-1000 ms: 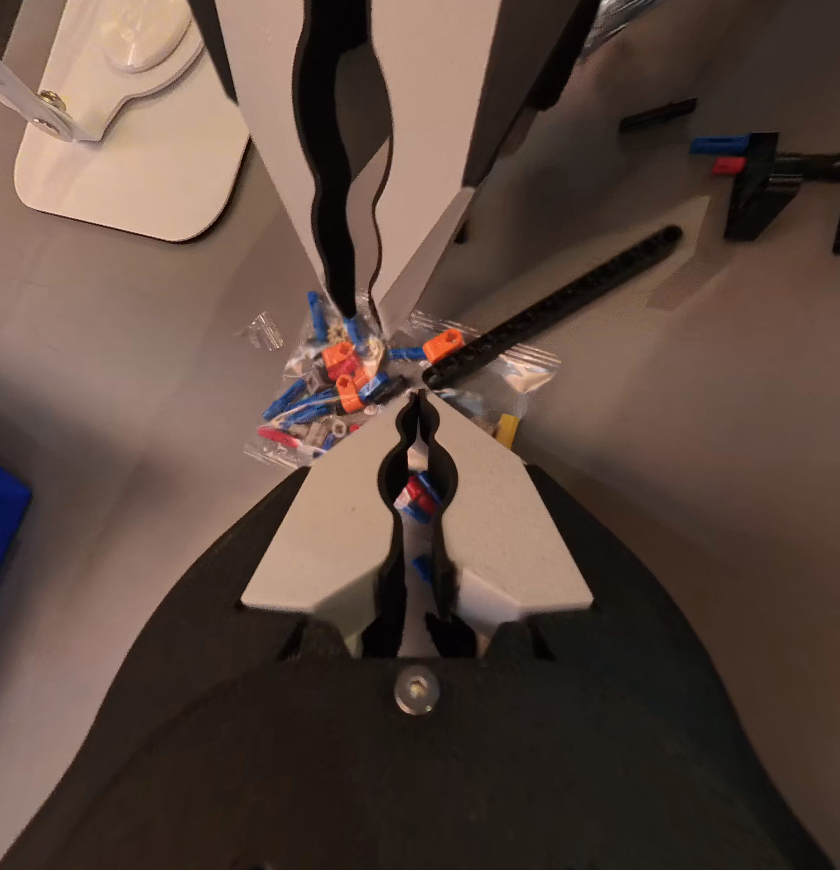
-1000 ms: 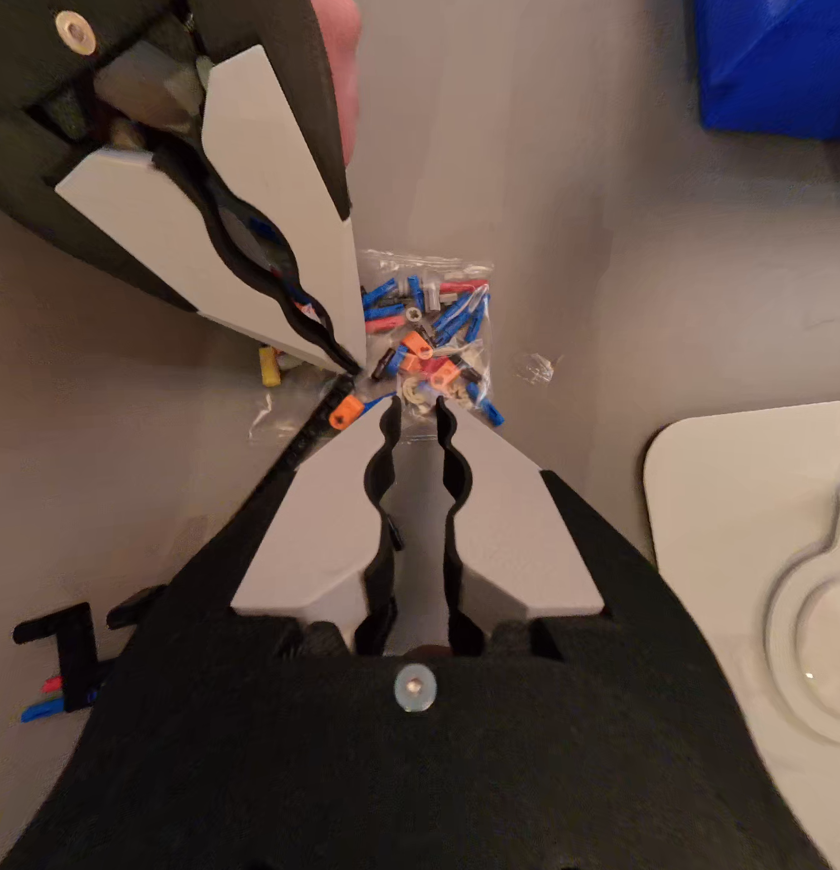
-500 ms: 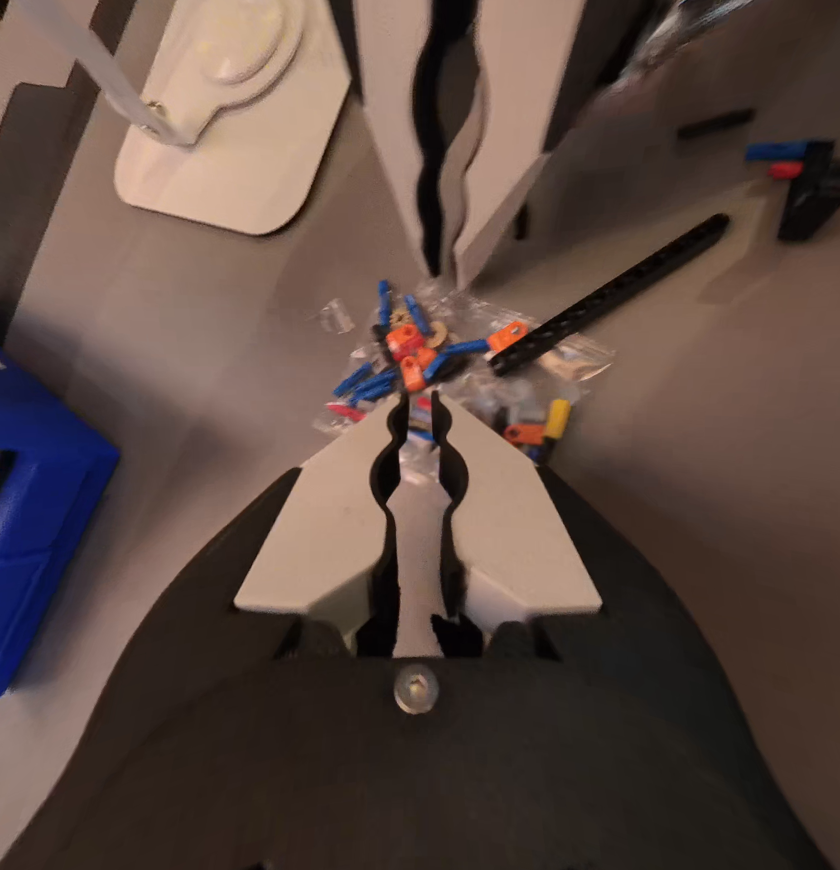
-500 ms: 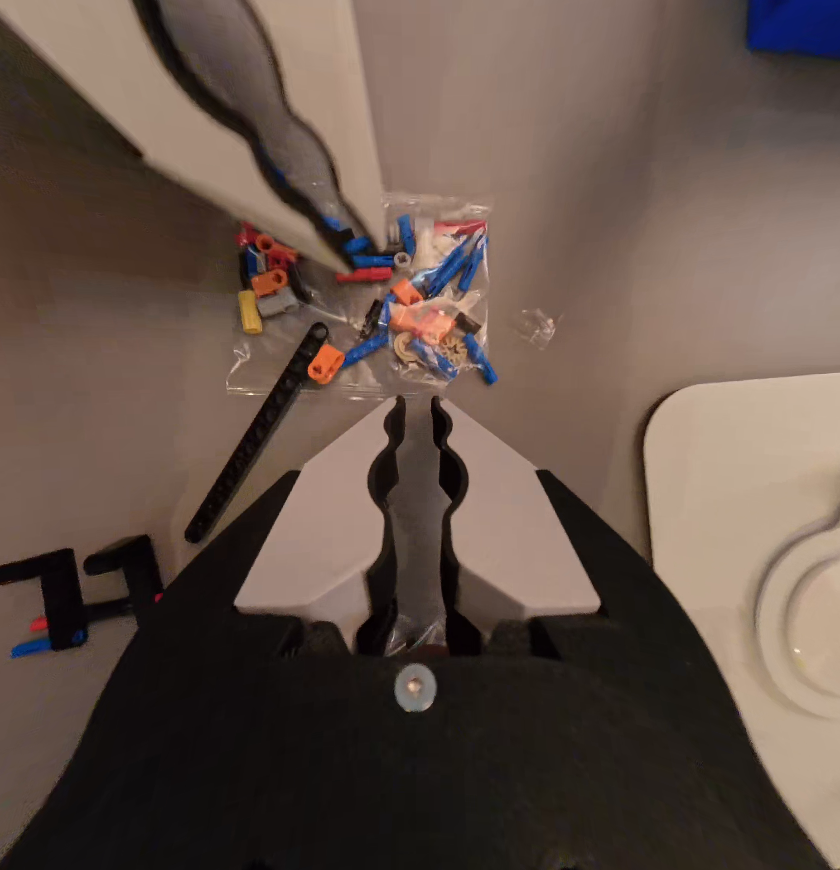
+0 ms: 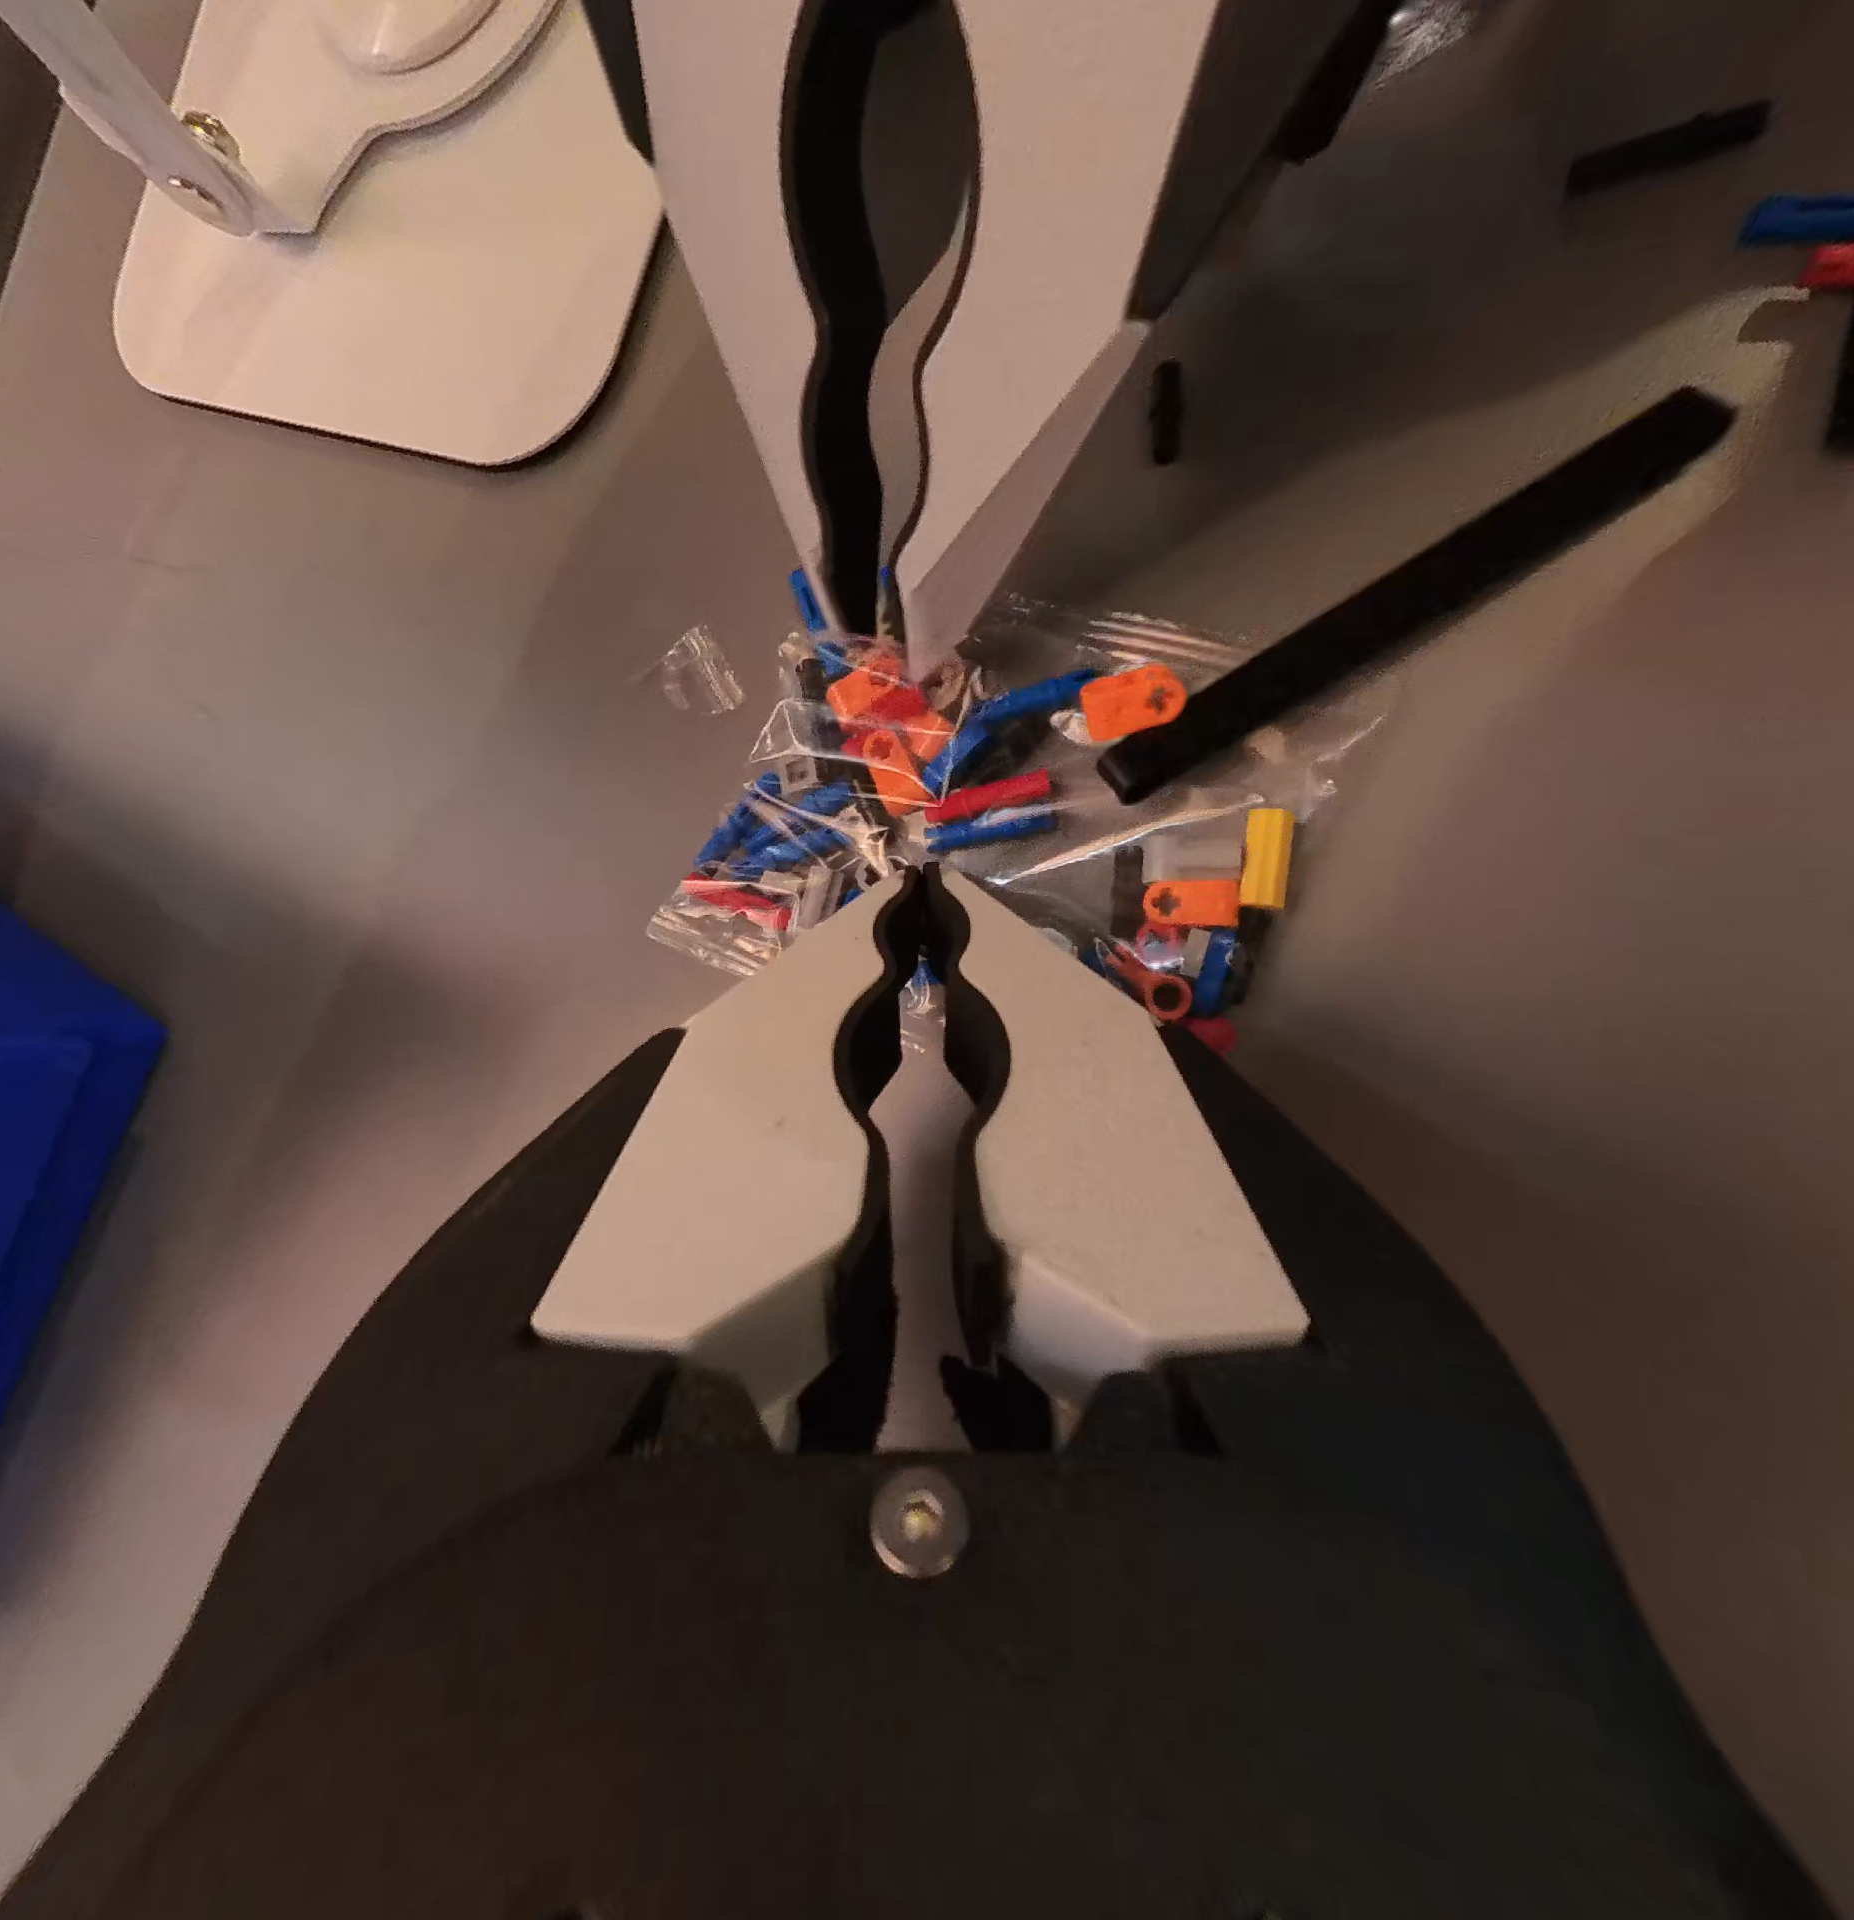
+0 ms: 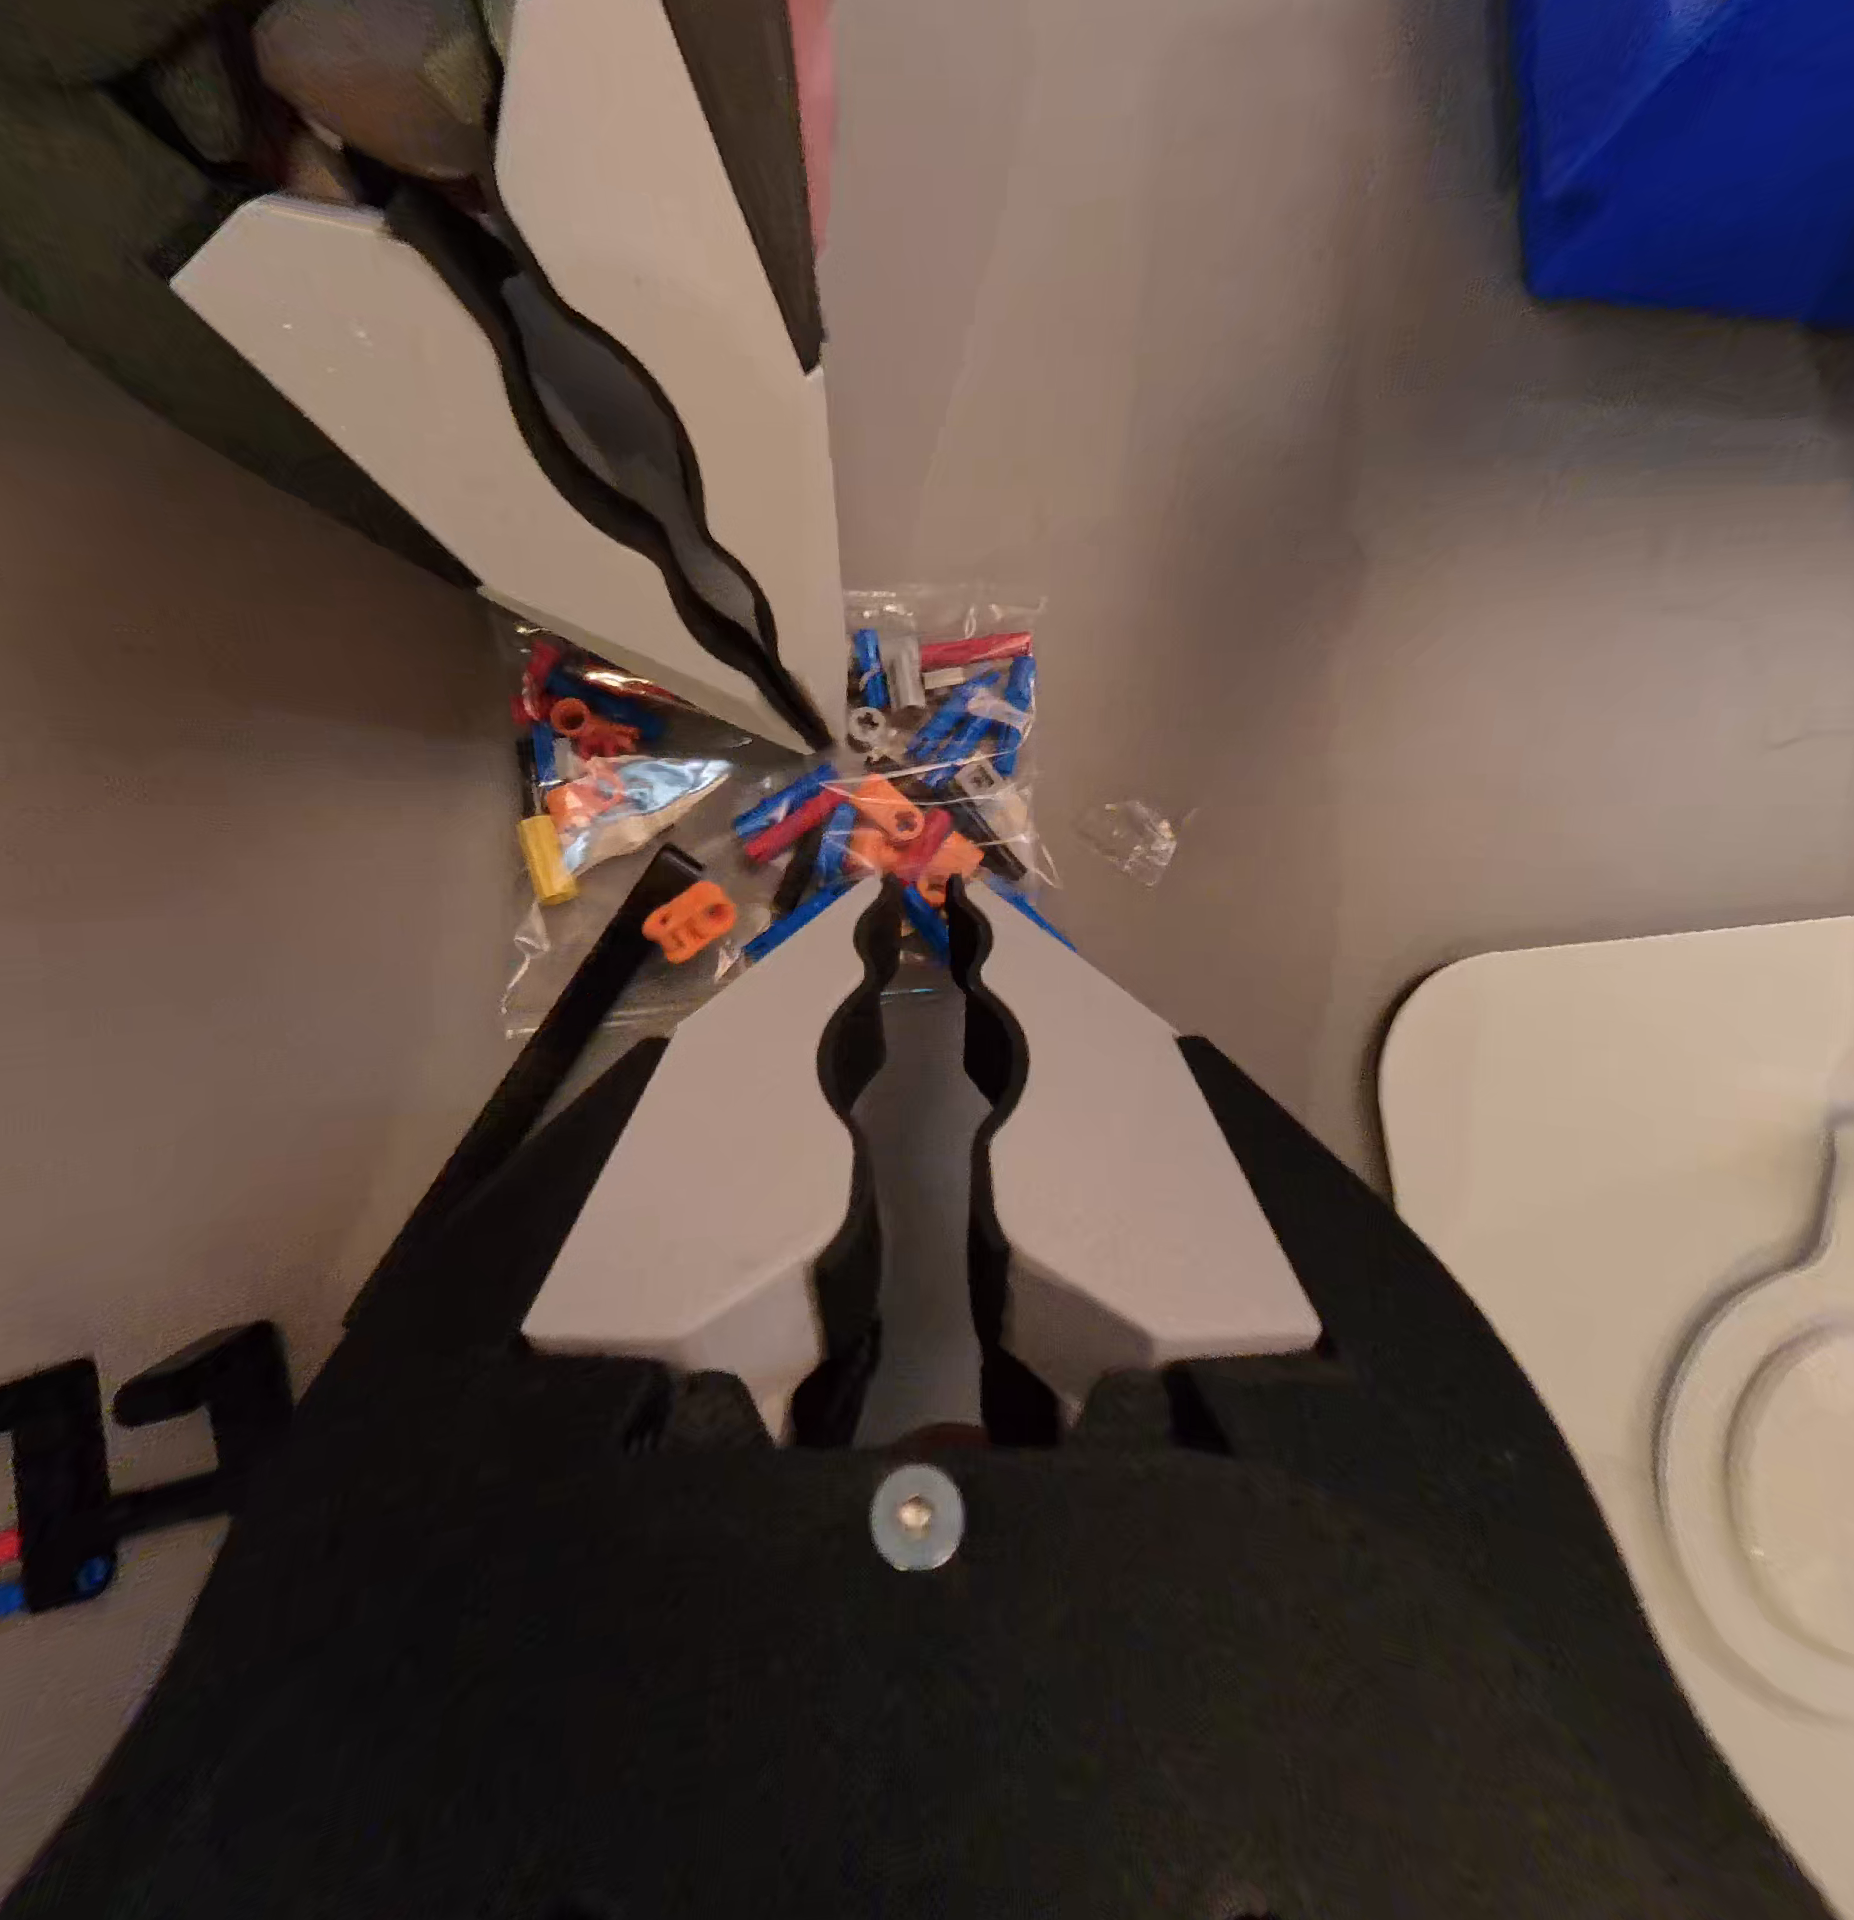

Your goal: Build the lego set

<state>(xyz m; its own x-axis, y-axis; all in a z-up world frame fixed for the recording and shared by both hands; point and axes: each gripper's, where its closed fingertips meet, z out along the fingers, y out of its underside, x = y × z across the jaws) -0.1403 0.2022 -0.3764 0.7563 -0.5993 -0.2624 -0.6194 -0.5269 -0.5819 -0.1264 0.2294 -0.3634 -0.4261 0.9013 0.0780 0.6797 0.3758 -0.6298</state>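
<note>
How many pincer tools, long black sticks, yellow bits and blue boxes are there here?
White two-finger tools: 2 (left tool, right tool)
Long black plastic beam: 1
Yellow plastic cylinder: 1
Blue box: 1
Total: 5

Smooth grey tabletop (image 5: 362, 644) under dim, warm light, with soft shadows pooling toward the near edges. White flat base plate with rounded corners (image 5: 362, 312) at the far left in the left wrist view, carrying a raised moulded mount and a screwed white bracket (image 5: 154, 135); same plate (image 6: 1588, 1195) at the right in the right wrist view. Bright blue bin (image 5: 40, 1122) at the left edge, well apart from the plate; seen again top right (image 6: 1702, 156).
</note>
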